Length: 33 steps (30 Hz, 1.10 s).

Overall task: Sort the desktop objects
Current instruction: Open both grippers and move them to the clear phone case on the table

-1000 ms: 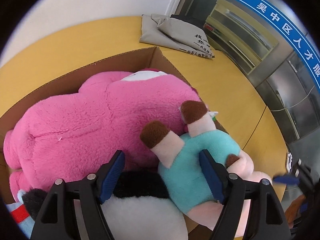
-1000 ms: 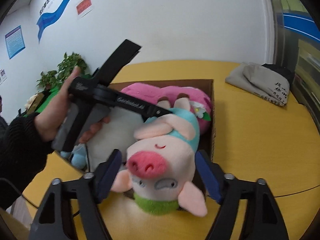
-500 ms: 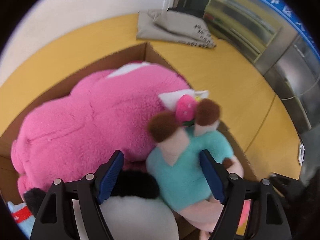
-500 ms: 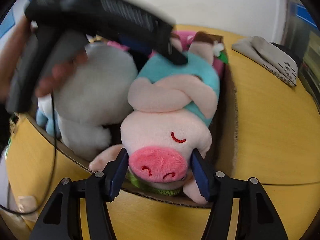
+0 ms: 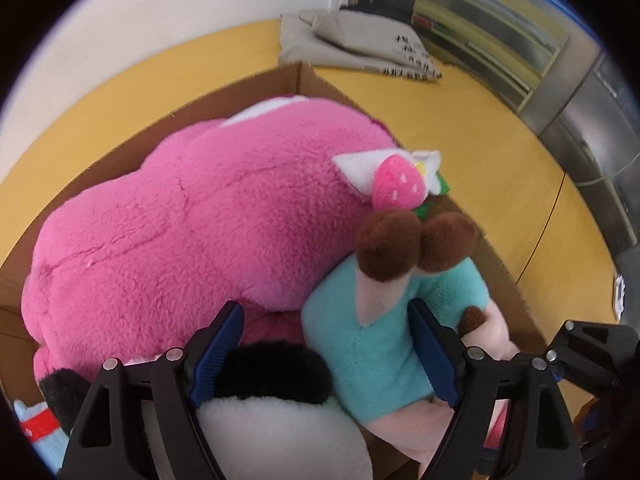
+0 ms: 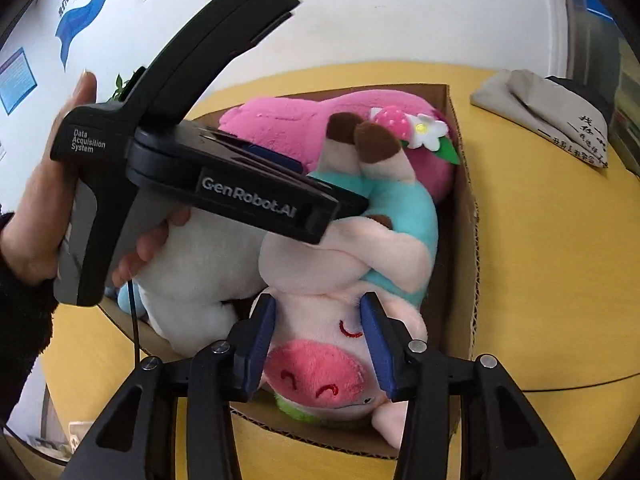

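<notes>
Jaws of the right gripper (image 6: 320,340) are closing on the head of the pig plush (image 6: 320,364), blue pads pressing into its cheeks at lower centre of the right wrist view. Jaws of the left gripper (image 5: 324,356) stand wide apart, straddling the pig's teal-clad body (image 5: 376,344) without squeezing it. The pig lies upside down at the right-hand side of the cardboard box (image 6: 460,264), brown hooves up, its snout over the box's near edge. A big pink plush (image 5: 192,224) with a strawberry and flower on its ear fills the far half of the box, and a white and black plush (image 5: 280,412) fills the near left, leaving almost no free room inside.

Around the box the yellow worktop (image 6: 552,264) is bare to the right. A person's hand (image 6: 36,236) holds the left gripper, whose body reads "GenRobot.AI" and "Data Acquisition System". A grey cloth bag (image 6: 552,120) with dark printed characters lies near the worktop's far right edge.
</notes>
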Available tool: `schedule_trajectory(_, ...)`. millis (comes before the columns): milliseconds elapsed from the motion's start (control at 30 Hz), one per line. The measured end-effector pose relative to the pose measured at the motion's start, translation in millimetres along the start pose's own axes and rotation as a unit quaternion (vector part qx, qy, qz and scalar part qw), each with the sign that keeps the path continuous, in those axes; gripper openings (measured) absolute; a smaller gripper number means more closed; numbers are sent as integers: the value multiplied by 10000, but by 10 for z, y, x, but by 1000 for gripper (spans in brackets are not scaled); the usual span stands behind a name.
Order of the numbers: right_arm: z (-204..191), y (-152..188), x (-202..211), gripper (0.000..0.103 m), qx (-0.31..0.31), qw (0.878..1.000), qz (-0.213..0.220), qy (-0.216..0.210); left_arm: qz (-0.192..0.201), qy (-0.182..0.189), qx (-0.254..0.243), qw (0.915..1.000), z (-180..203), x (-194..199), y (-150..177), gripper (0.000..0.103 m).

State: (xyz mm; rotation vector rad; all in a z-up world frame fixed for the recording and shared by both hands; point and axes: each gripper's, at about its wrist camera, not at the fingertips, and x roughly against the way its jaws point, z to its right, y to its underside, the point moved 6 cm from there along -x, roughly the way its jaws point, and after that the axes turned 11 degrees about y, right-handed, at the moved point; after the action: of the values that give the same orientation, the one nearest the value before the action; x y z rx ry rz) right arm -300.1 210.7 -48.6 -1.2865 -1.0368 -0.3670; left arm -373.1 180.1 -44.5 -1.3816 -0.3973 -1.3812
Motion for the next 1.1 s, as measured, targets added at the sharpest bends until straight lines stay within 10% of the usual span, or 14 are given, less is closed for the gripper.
schedule_trajectory(100, -36, 6, 192, 58, 115, 9998, 128, 115, 491, -7, 44, 9988, 101, 457, 137, 83)
schedule_trajectory(200, -91, 85, 813, 95, -62, 9980, 634, -11, 880, 405, 60, 9953, 208, 1097, 608, 83)
schedule_trajectory(333, -250, 402, 1545, 103, 17, 9908, 1224, -580, 1114, 444, 272, 9924, 241, 1782, 1570, 83)
schedule_trajectory(533, -971, 1215, 1629, 103, 855, 9877, 806, -1031, 1163, 177, 965, 9884, 160, 2431, 3110, 83)
schedule_trajectory(800, -2271, 1946, 973, 100, 1914, 9662, -20, -1729, 1070, 557, 2360, 9642, 54, 2207, 4737, 83)
schedule_trajectory(1033, -2833, 2144, 335, 49, 2405, 9596, -624, -1324, 1266, 564, 3248, 9356, 27, 2003, 5294, 83)
schedule_trajectory(1100, -2858, 2177, 310, 49, 2311, 9617, -693, -1300, 1368, 578, 3318, 9316, 33, 1989, 5311, 83)
